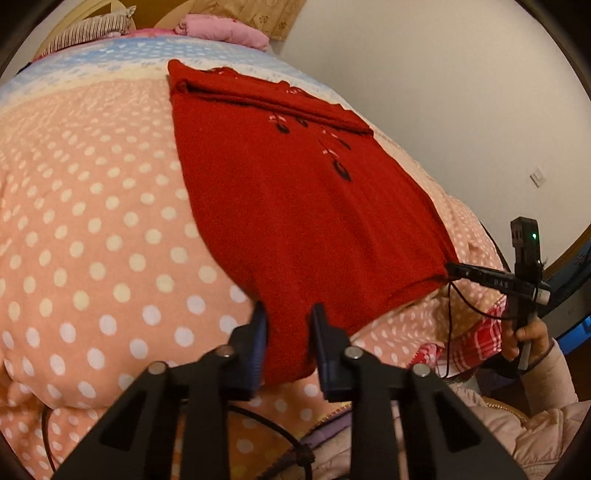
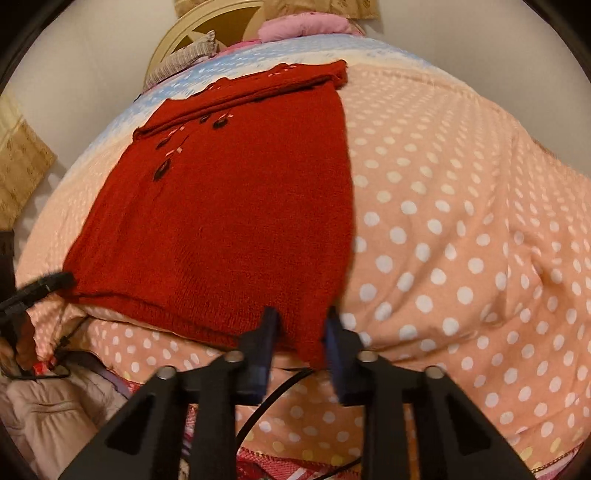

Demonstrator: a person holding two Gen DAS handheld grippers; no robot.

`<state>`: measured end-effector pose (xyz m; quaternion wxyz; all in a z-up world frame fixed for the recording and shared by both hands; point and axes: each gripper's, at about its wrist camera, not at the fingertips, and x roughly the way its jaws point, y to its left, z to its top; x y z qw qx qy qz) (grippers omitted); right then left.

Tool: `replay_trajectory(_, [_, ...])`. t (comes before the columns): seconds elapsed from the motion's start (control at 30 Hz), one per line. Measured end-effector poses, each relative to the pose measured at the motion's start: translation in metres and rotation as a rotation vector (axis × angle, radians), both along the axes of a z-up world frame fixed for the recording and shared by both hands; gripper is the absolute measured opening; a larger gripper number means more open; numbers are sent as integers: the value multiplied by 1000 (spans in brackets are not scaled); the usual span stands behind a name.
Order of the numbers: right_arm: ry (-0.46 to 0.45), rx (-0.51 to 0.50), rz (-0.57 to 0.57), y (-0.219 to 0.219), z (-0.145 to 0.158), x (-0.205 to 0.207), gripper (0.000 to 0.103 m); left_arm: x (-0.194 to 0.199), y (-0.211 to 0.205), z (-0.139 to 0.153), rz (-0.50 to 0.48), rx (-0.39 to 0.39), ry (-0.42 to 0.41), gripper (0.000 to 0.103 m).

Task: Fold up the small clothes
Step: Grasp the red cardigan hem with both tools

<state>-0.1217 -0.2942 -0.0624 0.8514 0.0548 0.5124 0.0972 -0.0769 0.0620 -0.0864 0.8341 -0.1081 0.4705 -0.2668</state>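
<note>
Left wrist view shows the left gripper [image 1: 288, 314] and right gripper [image 2: 301, 317] each pinching a hem corner of the red knitted sweater [image 1: 295, 206]; lift both evenly toward the collar.

Sweater [image 1: 295, 221] is looking like matt red knit, blanket [image 1: 92, 221] fuzzy dotted fleece, grippers [image 1: 288, 332] showing matt black plastic.

- The near corners of the red sweater [image 1: 295, 206] were hidden between the fingers of the left gripper [image 1: 288, 314] and the right gripper [image 2: 301, 317].
- At the lower right of the left view, the person's hand [image 1: 528, 339] was half hidden behind a handle.
- The pink bundle [image 2: 306, 24] was cut off at the top edge.
</note>
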Motion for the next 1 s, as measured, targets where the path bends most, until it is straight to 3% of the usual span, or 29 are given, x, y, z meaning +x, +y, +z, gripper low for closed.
replay_trajectory(0.03, [13,42,-21,-8,-1,1,16,1,2,0,6,-1,5,14])
replay_trajectory(0.17, [43,144,-76,-23,3,0,10,5,8,3,20,-42,22,11])
replay_trajectory(0.37, [-35,260,-64,-20,45,14,9,29,18,34,28,-161,10,11])
replay_trajectory(0.6, [-113,334,-97,-21,79,78,9,86,24,56,85,-135,-9,11])
replay_trajectory(0.73, [-125,317,-166,-27,78,128,9,122,29,53,125,-111,15,11])
replay_trajectory(0.87, [-90,352,-229,-37,58,172,9,158,34,43,155,-98,69,12])
replay_trajectory(0.97, [-57,319,-241,-31,41,193,9,172,41,42,179,-94,81,20])
replay_trajectory(1.0, [-50,307,-242,-29,37,198,9,172,45,44,188,-81,67,29])
